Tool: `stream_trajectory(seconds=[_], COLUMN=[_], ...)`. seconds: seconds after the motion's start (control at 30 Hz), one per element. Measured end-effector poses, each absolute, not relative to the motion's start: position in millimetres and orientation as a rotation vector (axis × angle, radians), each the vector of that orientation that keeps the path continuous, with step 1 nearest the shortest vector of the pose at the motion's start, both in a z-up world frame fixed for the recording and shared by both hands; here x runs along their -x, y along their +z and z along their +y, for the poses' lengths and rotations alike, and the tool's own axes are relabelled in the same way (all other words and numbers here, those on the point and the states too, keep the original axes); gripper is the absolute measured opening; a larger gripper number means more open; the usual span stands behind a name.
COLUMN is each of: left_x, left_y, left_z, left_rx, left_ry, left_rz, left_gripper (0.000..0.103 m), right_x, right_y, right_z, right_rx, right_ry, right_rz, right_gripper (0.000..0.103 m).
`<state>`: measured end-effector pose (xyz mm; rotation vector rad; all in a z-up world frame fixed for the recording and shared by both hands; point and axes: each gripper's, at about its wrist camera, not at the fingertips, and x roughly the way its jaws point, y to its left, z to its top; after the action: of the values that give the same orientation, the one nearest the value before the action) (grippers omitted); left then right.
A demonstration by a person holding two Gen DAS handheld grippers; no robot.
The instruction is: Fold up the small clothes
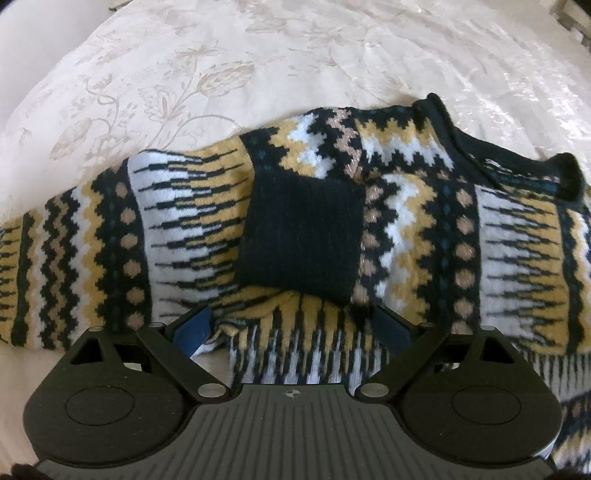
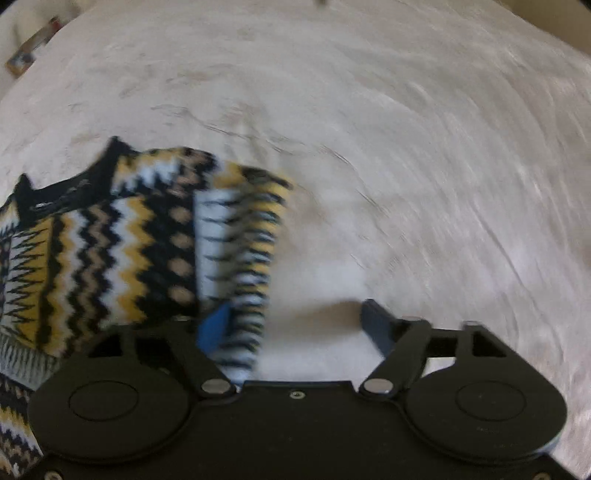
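A small knitted sweater [image 1: 406, 206] in black, mustard, white and tan zigzags lies on a pale bedspread [image 1: 221, 66]. One sleeve is folded across the body, its black ribbed cuff [image 1: 301, 236] on top. My left gripper [image 1: 295, 321] is open, its blue-padded jaws spread wide either side of the sleeve fold just below the cuff. In the right wrist view the sweater [image 2: 110, 251] sits at the left, black neckline [image 2: 66, 192] upward. My right gripper [image 2: 295, 328] is open; the other sleeve [image 2: 243, 266] hangs by its left finger [image 2: 214, 328], blurred.
The pale floral bedspread [image 2: 406, 147] stretches far beyond the sweater in both views. A small flat object [image 2: 33, 48] lies at the far left edge in the right wrist view. The bed's edge curves along the upper right [image 1: 569, 22].
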<state>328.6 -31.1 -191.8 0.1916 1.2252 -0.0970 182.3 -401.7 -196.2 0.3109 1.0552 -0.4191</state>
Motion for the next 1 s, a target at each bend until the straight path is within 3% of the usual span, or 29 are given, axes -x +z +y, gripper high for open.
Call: stream_trajectory(seconds=[0.17,0.27,0.6,1.0], left_x=[-312,-294,-230,-191], left_y=[-187,-180,-151,-118], left_z=[-25,-23,-32,12], left_rx=[-0.162,-0.137,-0.124,0.029], left_ry=[-0.129,-0.13,-0.104,0.083], left_rz=[1.246,1.239,1.17,1.114], left_gripper=[0.094,0.093,0.094,0.094], right_x=[-170,-159,-131,-119], right_y=[-185,-173,-140,-133], right_z=[-404,-397,-364,-328], right_rx=[-0.34,-0.343,-0.276,-0.25], right_ry=[-0.414,-0.393,-0.268,-0.054], right_rz=[1.018,0.98,0.884,0.888], right_gripper=[0.092,0.103,0.103,0.103])
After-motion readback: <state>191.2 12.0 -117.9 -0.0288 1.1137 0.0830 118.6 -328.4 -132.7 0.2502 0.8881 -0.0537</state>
